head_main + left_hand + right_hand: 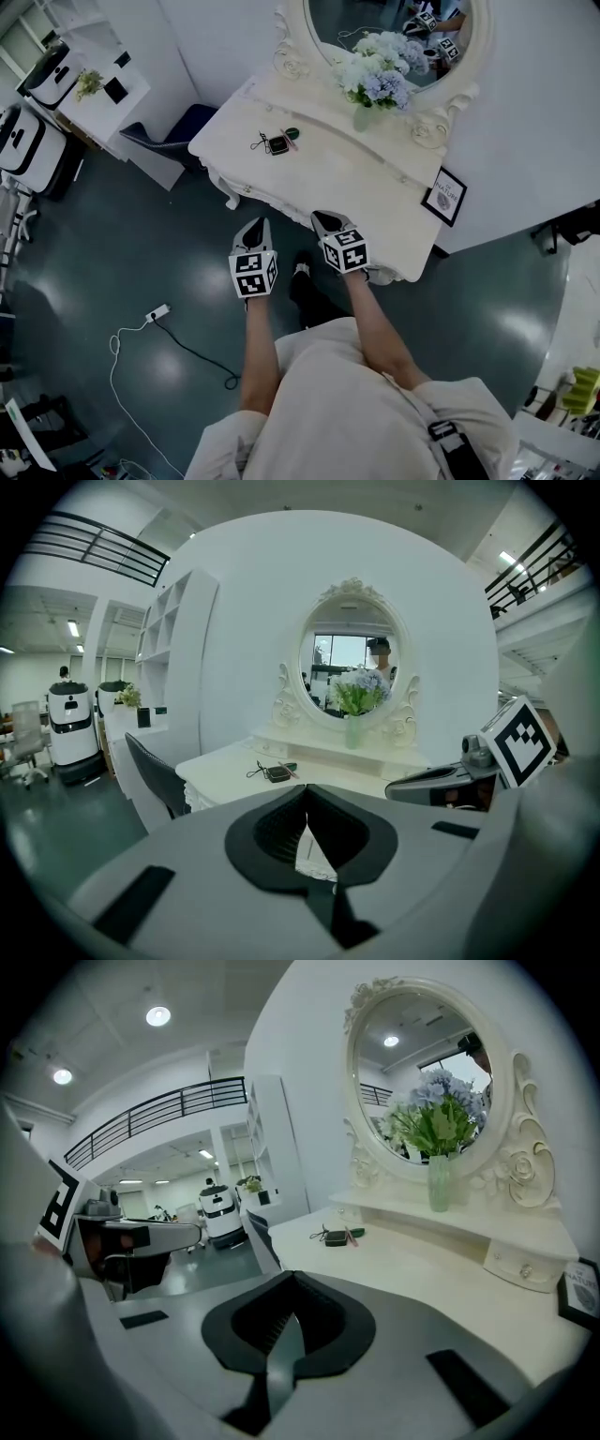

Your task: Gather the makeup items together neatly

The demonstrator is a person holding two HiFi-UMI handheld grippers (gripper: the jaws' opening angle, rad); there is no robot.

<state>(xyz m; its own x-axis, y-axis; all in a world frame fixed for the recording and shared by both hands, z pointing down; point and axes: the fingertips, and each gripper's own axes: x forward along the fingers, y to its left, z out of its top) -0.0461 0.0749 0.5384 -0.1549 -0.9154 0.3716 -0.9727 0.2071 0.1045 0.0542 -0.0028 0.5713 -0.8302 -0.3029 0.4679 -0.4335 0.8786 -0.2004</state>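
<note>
Facing table (375,192), you hold left claw (255,225) and right claw (327,221) pinched closed, empty. Spread wide before makeup items (277,142); come in low, nudge them together gently.

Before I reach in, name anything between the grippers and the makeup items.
Nothing visible does. Only bare tabletop separates the left gripper and right gripper from the makeup items; the flower vase stands aside.

Makeup items (275,142) on the worktop (375,178): tiny dark cluster, can't tell the pieces apart. Mirror (394,19) cut off at top edge, head view. Framed card (581,1294) clipped by right edge in right gripper view, print unreadable.
</note>
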